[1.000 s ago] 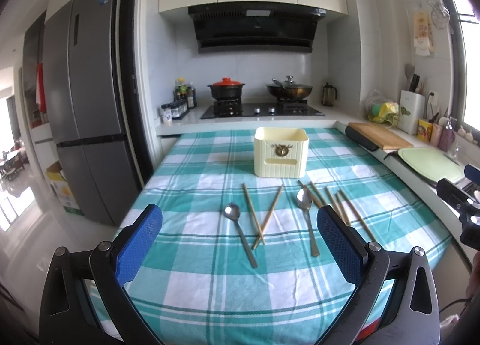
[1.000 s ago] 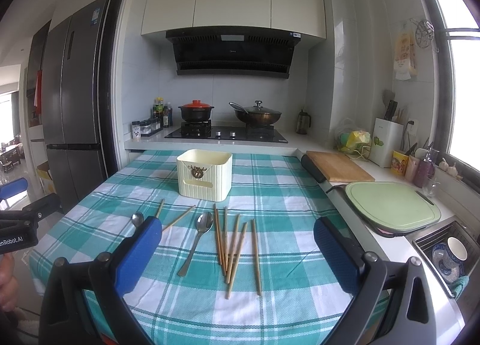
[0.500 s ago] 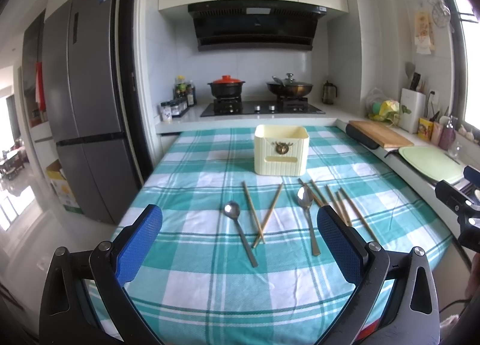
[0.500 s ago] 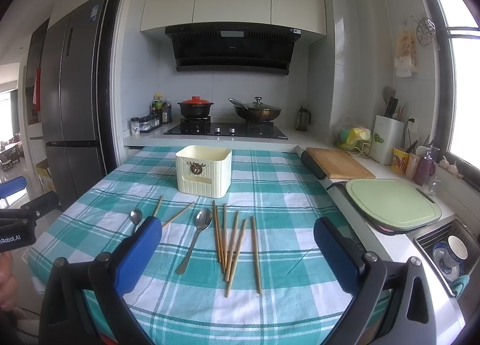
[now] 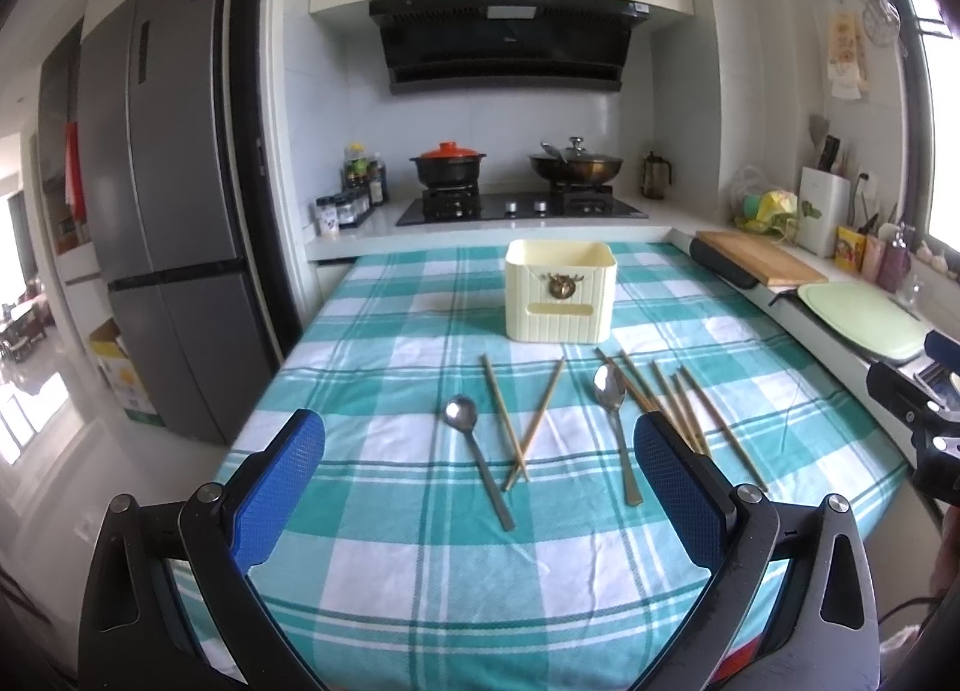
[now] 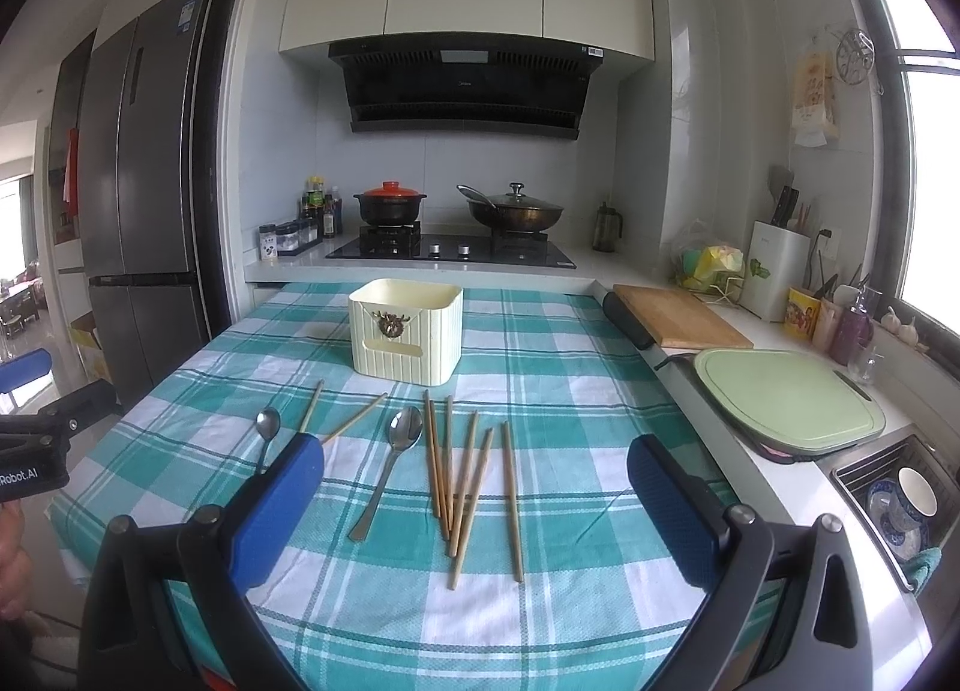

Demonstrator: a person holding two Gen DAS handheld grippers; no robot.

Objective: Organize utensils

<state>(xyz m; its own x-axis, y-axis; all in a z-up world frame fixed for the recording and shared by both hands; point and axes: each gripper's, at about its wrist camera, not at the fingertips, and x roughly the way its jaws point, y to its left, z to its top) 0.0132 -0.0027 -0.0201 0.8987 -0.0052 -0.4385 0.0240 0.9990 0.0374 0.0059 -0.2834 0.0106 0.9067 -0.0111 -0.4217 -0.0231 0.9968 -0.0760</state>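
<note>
Checked tablecloth (image 5: 420,541), chopsticks (image 6: 462,481) beyond both wide-apart jaws

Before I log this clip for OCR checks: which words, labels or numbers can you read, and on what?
"Robot.AI" on the left gripper, cut off at the frame edge.
Blue sticker on the fridge: too small to read.
Label on the range hood: blurred.
Spice jars and yellow packet: unreadable.

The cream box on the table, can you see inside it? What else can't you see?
- Cream box: both views look at its front wall, so the inside is hidden.
- Left spoon: in the right wrist view, the right tongs' blue pad covers its handle.
- Chopsticks: in the left wrist view, the left tongs' pad covers some ends.
</note>
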